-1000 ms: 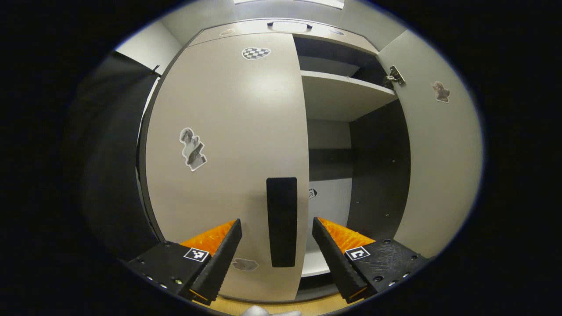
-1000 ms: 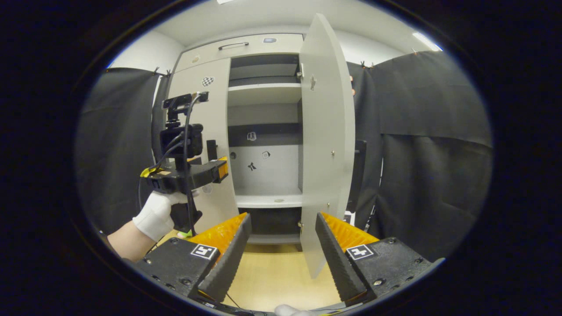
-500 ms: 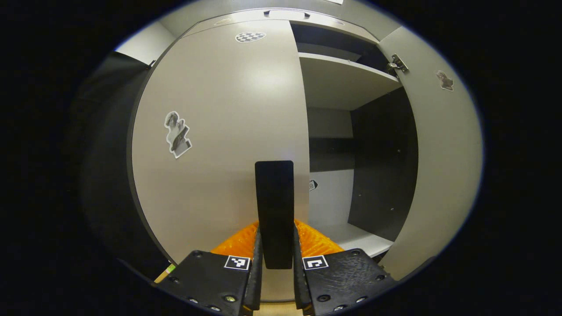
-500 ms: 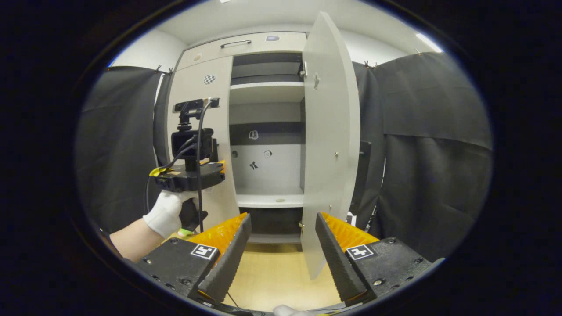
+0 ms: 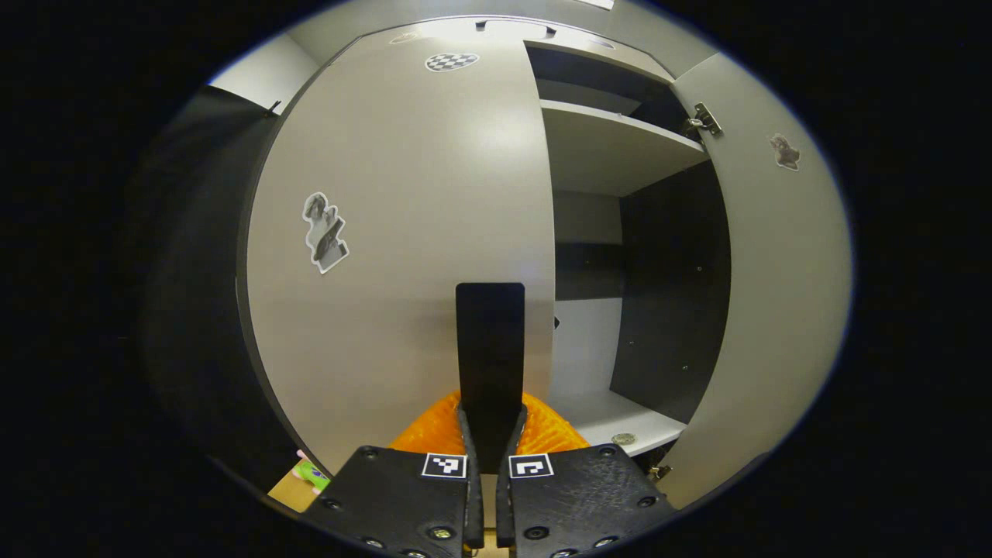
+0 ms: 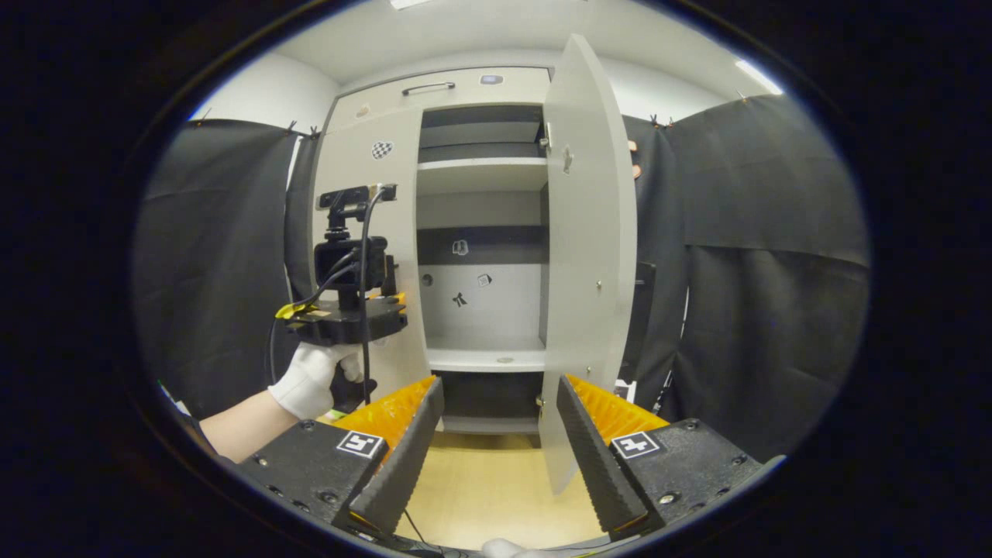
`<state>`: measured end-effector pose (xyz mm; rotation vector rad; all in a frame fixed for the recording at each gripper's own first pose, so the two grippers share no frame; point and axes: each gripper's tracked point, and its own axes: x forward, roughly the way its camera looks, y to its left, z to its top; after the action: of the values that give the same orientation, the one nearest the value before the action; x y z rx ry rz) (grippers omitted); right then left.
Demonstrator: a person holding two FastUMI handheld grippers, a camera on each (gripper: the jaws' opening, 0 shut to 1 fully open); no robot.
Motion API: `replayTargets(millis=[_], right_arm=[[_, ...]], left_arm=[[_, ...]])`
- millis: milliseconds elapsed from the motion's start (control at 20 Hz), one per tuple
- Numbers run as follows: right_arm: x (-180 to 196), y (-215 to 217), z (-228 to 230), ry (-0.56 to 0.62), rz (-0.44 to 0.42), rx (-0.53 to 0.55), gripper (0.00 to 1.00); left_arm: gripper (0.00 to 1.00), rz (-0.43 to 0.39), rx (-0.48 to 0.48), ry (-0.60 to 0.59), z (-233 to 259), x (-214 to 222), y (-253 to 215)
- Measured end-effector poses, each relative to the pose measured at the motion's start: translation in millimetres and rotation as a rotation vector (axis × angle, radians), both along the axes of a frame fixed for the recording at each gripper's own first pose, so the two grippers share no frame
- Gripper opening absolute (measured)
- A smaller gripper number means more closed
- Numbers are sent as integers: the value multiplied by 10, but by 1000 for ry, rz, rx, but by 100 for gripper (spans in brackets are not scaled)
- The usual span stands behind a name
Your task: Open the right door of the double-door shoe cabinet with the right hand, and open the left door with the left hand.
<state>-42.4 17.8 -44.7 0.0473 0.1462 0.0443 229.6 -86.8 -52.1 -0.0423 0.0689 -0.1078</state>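
Note:
In the left gripper view the pale left door (image 5: pixel 403 232) of the cabinet stands nearly flush, with a black upright handle (image 5: pixel 490 349) near its right edge. My left gripper (image 5: pixel 490 430) is shut on the lower part of that handle. The right door (image 5: pixel 775 294) hangs swung open at the right. In the right gripper view the right door (image 6: pixel 585 256) stands wide open, edge toward me, and the left door (image 6: pixel 391 248) is beside the open bay. My right gripper (image 6: pixel 496 418) is open, held back from the cabinet over the floor. The left gripper (image 6: pixel 391 298) sits at the left door, held by a gloved hand (image 6: pixel 314 380).
Inside the cabinet are a pale upper shelf (image 5: pixel 612 151), a dark back band and a lower shelf (image 6: pixel 484 358) with small stickers on the back panel. Black cloth walls (image 6: pixel 767 271) flank the cabinet on both sides. The floor (image 6: pixel 480 488) is light wood. A drawer front with a handle (image 6: pixel 428 87) tops the cabinet.
My left gripper moved in and closed its fingers on the left door's black handle. The right gripper drew back a little from the open right door.

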Motion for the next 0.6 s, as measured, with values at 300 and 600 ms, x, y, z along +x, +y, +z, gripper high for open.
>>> replayTargets(millis=[300, 600], right_arm=[[-105, -3, -46, 6, 16, -25, 92], [-116, 65, -66, -3, 63, -25, 92]], left_arm=[[6, -49, 1, -3, -30, -447, 183], [5, -59, -4, 3, -1, -861, 454]])
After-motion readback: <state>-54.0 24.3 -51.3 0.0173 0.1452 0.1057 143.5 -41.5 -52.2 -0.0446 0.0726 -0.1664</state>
